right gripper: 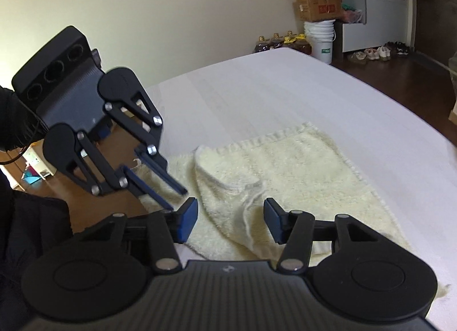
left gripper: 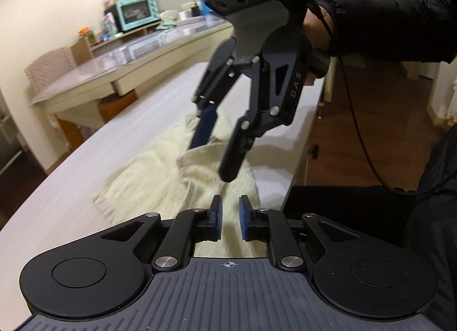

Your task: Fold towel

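A cream towel (left gripper: 160, 185) lies on the white table (left gripper: 71, 188), with one corner folded over its middle (right gripper: 228, 182). My left gripper (left gripper: 229, 221) is open, its blue pads a small gap apart, just above the towel's near edge. It also shows in the right wrist view (right gripper: 175, 197), at the towel's left edge. My right gripper (right gripper: 230, 221) is open wide over the folded-over part of the towel (right gripper: 300, 165). In the left wrist view my right gripper (left gripper: 212, 157) hangs above the towel, fingers pointing down. Neither holds anything.
The white table (right gripper: 285, 97) extends far beyond the towel. A side counter with a teal oven (left gripper: 137, 11) stands behind it. Wooden floor (left gripper: 371, 131) lies past the table's right edge. A white bucket (right gripper: 320, 40), a box and shoes stand by the far wall.
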The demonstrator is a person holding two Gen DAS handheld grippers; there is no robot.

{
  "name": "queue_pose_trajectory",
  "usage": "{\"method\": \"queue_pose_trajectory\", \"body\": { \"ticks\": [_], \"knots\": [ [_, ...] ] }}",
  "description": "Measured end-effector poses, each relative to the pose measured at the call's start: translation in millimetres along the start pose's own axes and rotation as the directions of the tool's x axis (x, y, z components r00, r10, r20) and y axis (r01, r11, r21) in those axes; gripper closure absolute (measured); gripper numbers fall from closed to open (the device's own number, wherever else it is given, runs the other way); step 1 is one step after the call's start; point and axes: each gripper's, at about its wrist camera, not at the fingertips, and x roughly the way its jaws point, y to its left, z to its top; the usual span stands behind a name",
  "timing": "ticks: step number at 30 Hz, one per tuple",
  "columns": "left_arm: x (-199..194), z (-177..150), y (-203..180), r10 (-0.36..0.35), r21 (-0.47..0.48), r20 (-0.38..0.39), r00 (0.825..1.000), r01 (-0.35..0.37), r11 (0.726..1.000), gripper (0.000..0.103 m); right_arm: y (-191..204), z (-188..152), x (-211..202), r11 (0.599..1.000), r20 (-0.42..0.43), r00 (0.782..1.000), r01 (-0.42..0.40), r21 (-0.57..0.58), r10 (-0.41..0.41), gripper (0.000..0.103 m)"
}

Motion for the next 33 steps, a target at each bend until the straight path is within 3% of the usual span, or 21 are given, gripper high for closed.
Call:
{"method": "queue_pose_trajectory", "body": {
  "ticks": [2, 3, 4, 9, 12, 14, 25, 30, 33],
  "knots": [
    [-15, -8, 0, 0.048, -0.027, 0.01, 0.999, -0.048, 0.999, 0.085, 2, -2, 0, 1.0, 0.011, 1.0, 0.01, 0.012, -0.01, 0.076],
    [-20, -11, 1, 0.067, -0.044, 0.017, 0.998, -0.066, 0.997, 0.078, 3, -2, 0, 1.0, 0.019, 1.0, 0.014, 0.016, -0.014, 0.096],
    [-26, -15, 2, 0.085, -0.062, 0.023, 0.996, -0.083, 0.995, 0.065, 4, -3, -3, 1.0, 0.035, 0.999, 0.017, 0.022, -0.018, 0.099],
    [-48, -31, 0, 0.148, -0.141, 0.034, 0.988, -0.142, 0.98, 0.042, 24, -7, -38, 0.998, 0.126, 0.99, 0.061, 0.024, -0.063, 0.099],
    [-58, -40, -4, 0.174, -0.178, 0.039, 0.984, -0.164, 0.97, 0.038, 43, -17, -68, 0.994, 0.175, 0.979, 0.101, 0.033, -0.105, 0.099],
    [-62, -44, -16, 0.165, -0.156, 0.048, 0.985, -0.156, 0.975, 0.037, 56, -25, -84, 0.99, 0.195, 0.971, 0.135, 0.041, -0.14, 0.099],
    [-56, -61, -64, 0.144, 0.031, 0.058, 0.988, -0.146, 0.989, 0.038, 93, -70, -127, 0.958, 0.223, 0.937, 0.238, 0.161, -0.27, 0.099],
    [-42, -68, -84, 0.153, 0.185, 0.027, 0.988, -0.155, 0.97, 0.042, 97, -77, -138, 0.949, 0.255, 0.926, 0.228, 0.216, -0.28, 0.099],
    [-31, -76, -91, 0.191, 0.284, 0.014, 0.982, -0.187, 0.94, 0.055, 104, -78, -142, 0.946, 0.263, 0.92, 0.234, 0.224, -0.29, 0.099]
  ]
}}
